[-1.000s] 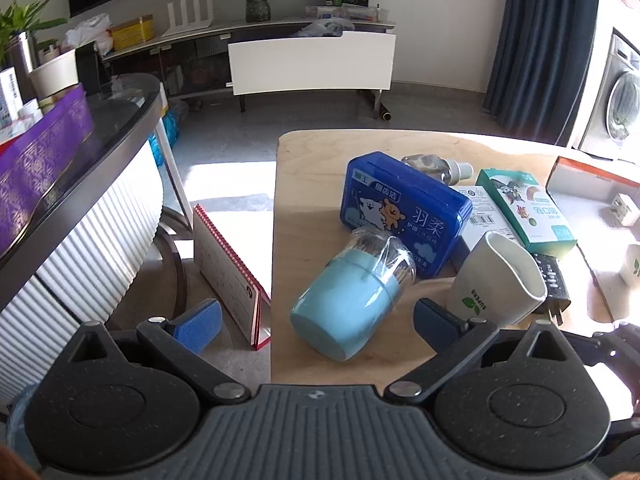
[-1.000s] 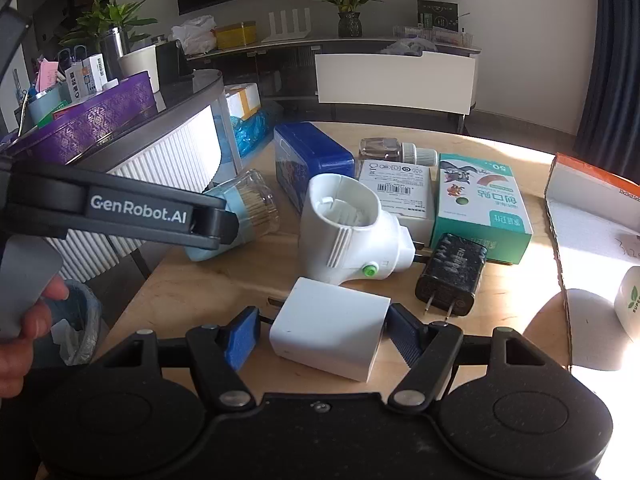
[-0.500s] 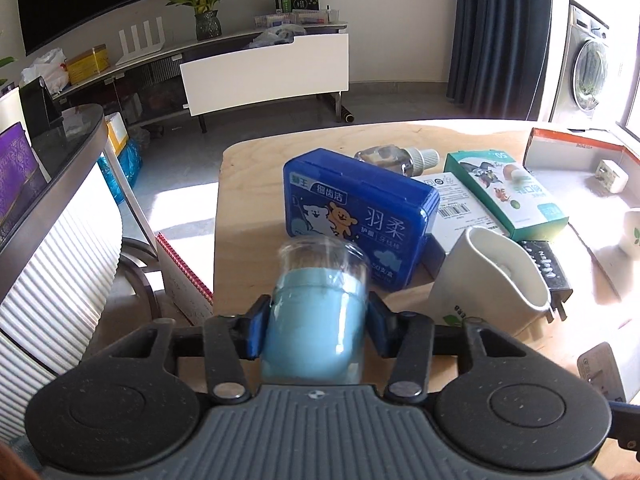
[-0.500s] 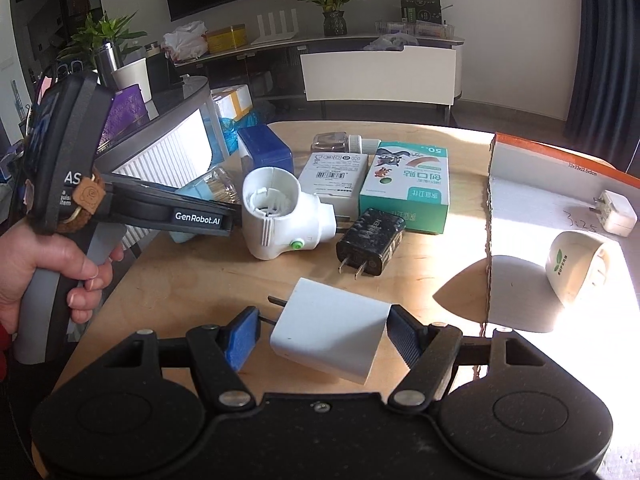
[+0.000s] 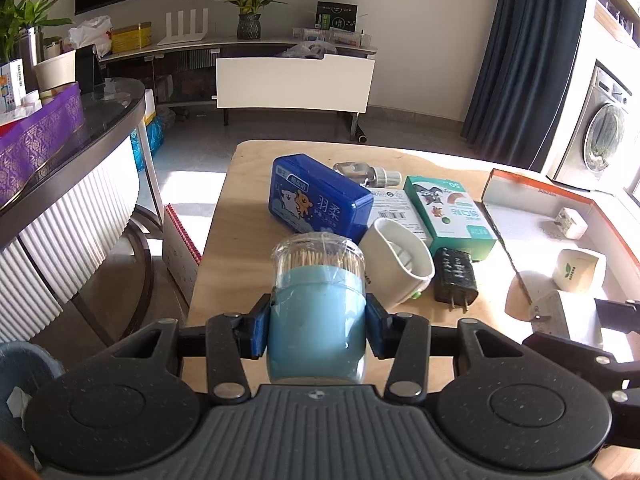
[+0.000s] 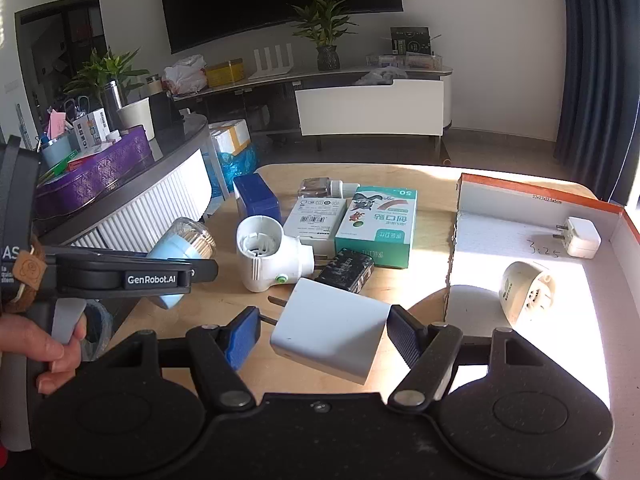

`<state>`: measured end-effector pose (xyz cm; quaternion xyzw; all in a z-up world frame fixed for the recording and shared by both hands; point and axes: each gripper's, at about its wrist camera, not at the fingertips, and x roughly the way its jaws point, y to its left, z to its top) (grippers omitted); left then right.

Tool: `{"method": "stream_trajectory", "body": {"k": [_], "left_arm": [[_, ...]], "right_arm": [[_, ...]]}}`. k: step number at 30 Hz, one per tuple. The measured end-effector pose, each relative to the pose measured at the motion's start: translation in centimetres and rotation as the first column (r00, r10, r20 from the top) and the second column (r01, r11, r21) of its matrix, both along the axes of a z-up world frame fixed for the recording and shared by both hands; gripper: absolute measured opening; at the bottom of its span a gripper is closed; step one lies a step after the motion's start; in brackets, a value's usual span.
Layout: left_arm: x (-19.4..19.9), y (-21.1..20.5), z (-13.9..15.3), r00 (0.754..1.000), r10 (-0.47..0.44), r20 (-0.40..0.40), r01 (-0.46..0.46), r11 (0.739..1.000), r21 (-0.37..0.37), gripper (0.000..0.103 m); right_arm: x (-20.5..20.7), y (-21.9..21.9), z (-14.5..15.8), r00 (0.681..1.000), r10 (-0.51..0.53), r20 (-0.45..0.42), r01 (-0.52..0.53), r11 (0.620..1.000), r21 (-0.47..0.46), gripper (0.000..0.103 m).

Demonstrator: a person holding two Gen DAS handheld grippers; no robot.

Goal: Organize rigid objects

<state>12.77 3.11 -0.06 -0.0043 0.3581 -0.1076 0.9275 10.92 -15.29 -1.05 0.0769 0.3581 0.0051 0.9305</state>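
My left gripper (image 5: 316, 332) is shut on a light-blue toothpick jar (image 5: 318, 312) with a clear lid, held just off the wooden table (image 5: 248, 216). The same jar (image 6: 180, 248) shows in the right wrist view, at the left, with a hand on the handle. My right gripper (image 6: 322, 336) is shut on a white charger block (image 6: 332, 332), its prongs toward the left pad, above the table's near edge. An open cardboard box (image 6: 520, 196) on the right holds a white charger (image 6: 580, 238) and a white plug-in device (image 6: 526, 292).
Near the middle of the table lie a blue case (image 5: 320, 196), a white plug-in device (image 5: 400, 260), a black charger (image 5: 456, 276), a green carton (image 5: 448, 208), a white carton and a small bottle (image 5: 368, 172). A dark counter (image 5: 72, 128) stands to the left.
The left gripper closed on the jar, which lay tilted on the table, and raised it. The right gripper carried the white charger up and to the right, nearer the cardboard box.
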Motion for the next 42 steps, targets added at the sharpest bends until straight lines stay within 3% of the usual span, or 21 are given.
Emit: {"method": "stream_trajectory", "body": {"k": [16, 42], "left_arm": [[-3.3, -5.0, 1.5, 1.000, -0.010, 0.001, 0.010, 1.000, -0.011, 0.047], [-4.3, -12.2, 2.8, 0.992, -0.128, 0.023, 0.128, 0.992, -0.015, 0.047]], "right_arm": [[-3.3, -3.5, 2.2, 0.997, -0.065, 0.034, 0.066, 0.997, -0.028, 0.084], [-7.3, -9.1, 4.1, 0.976, -0.203, 0.075, 0.207, 0.977, -0.052, 0.084]]}}
